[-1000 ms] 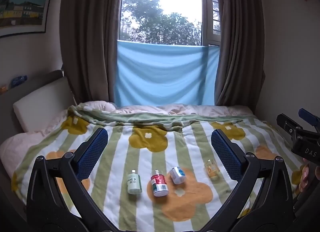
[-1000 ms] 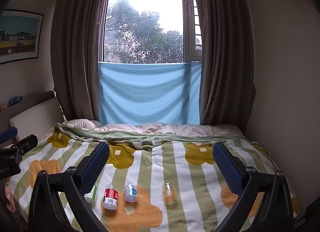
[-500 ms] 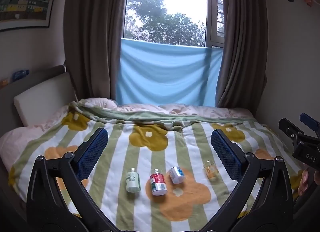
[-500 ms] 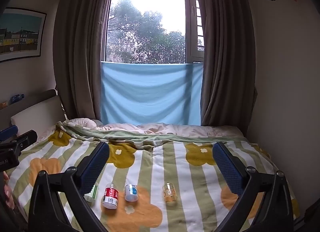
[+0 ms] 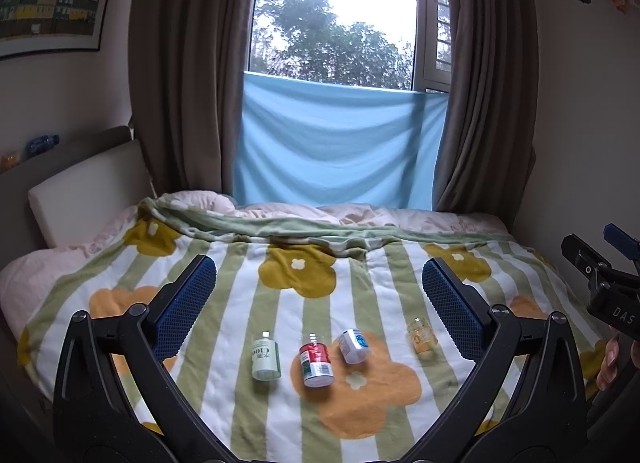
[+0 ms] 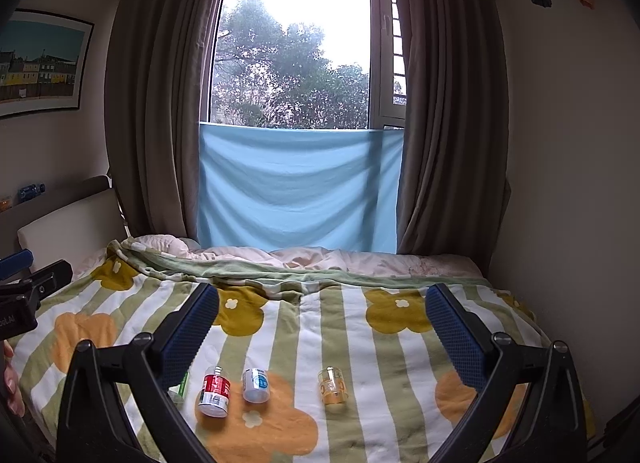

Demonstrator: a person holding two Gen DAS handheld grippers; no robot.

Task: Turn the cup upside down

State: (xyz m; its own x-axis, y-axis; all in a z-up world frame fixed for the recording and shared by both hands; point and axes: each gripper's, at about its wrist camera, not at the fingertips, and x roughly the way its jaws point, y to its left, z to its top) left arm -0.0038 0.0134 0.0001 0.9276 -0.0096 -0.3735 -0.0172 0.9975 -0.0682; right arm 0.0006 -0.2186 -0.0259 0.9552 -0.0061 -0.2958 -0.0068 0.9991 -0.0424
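A small clear glass cup [image 5: 421,337] with an orange print stands on the striped flower blanket, at the right end of a row of small containers; it also shows in the right wrist view [image 6: 332,385]. My left gripper [image 5: 319,299] is open and empty, held above the bed short of the row. My right gripper [image 6: 322,323] is open and empty, also held above the bed, with the cup ahead and below between its fingers. Part of the right gripper [image 5: 604,287] shows at the right edge of the left wrist view.
Left of the cup lie a white-and-blue container [image 5: 354,345], a red bottle [image 5: 316,359] and a green-labelled bottle [image 5: 265,357]. A headboard cushion [image 5: 80,187] stands at the left, the wall at the right, curtains and a blue cloth [image 5: 336,143] behind.
Both views have tilted up a little, so the containers sit slightly lower in frame. Both grippers stay open. Nothing on the bed has moved.
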